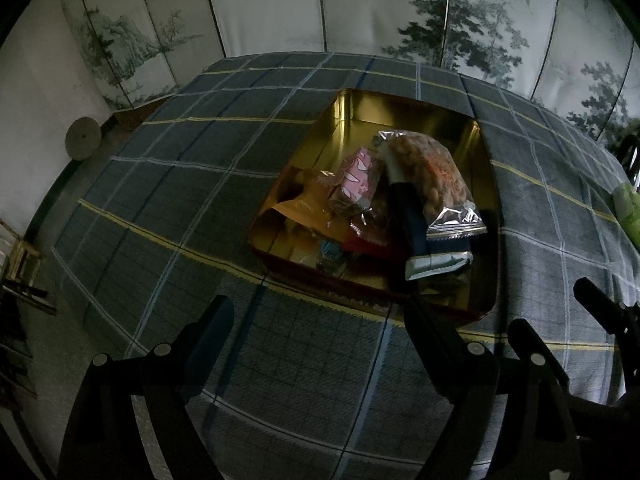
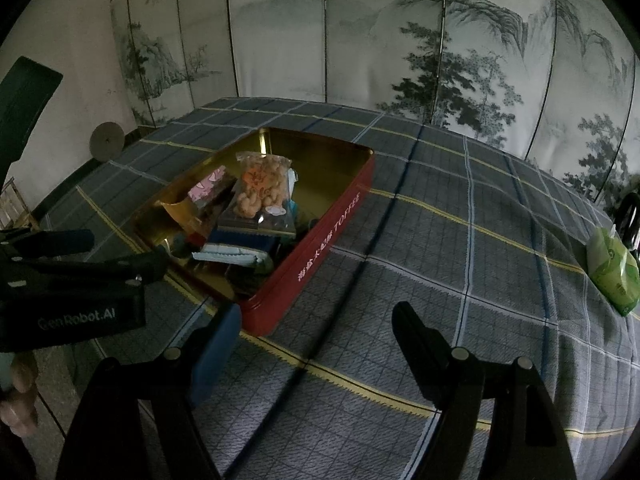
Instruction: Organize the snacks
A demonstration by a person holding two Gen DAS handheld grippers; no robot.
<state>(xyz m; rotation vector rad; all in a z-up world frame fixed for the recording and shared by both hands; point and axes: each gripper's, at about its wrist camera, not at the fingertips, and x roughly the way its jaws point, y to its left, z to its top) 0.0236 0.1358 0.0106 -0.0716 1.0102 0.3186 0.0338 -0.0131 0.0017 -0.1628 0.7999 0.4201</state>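
Your left gripper (image 1: 320, 344) was released, its jaws wide apart with nothing between them, and it hung over the checked cloth (image 1: 168, 184) just in front of the red tin (image 1: 448, 307). Your right gripper (image 2: 316, 344) was also released and empty, near the tin's (image 2: 320, 248) front corner.

The snacks were lying inside the tin, piled toward its near half, while the far half showed bare gold metal. On top lay the clear bag of nuts (image 1: 436, 176), tilted over a dark blue bar wrapper (image 1: 412, 236). Beside them sat a pink packet (image 1: 356, 180) and an orange pouch (image 1: 304, 204). A green packet (image 2: 612, 276) lay well apart from the tin, at the right edge of the cloth, so I judged that it was not yet put away.

I think all these packets were light and soft. The plastic film looked smooth and probably slippery, and it would crumple under the pads. The nuts inside could break if you squeezed the middle of the bag, so its flat crimped seam was the better place to take hold. The bar seemed stiffer, and you could pinch it across its short side. The tin itself was rigid, but it could slide on the cloth when pushed.
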